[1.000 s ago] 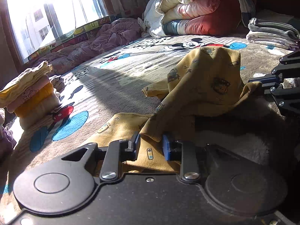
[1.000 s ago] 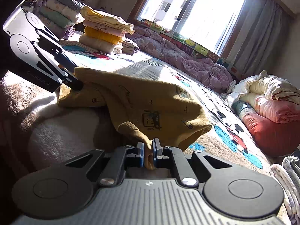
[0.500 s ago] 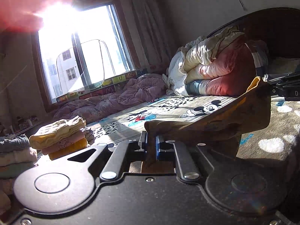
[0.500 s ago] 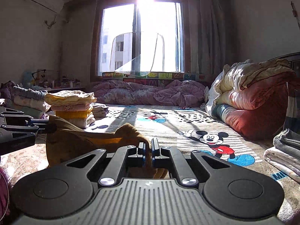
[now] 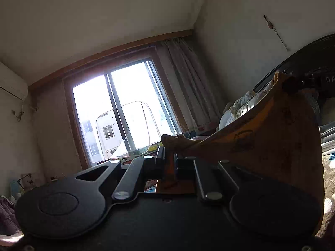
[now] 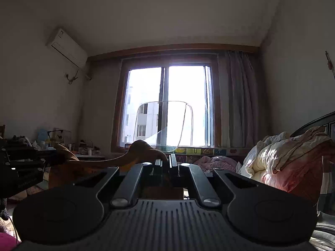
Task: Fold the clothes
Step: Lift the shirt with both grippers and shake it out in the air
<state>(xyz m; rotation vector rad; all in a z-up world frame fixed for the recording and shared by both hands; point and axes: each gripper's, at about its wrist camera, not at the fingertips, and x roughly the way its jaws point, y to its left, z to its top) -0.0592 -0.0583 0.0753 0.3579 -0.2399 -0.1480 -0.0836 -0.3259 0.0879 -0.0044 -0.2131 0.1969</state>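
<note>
Slippage looks the main risk: the yellow garment [image 5: 272, 138] hangs stretched in the air between the two grippers, each pinching only a small bunch of cloth, so a sharp shake could tug an edge free. The left gripper [image 5: 169, 163] is clamped tight on one end, and the right gripper [image 6: 165, 164] is clamped equally tight on the other.

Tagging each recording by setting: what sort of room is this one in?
Most likely a home bedroom: bundled quilts are heaped against a dark headboard, a curtained window looks out on apartment blocks, and a wall air conditioner is mounted high up.
</note>
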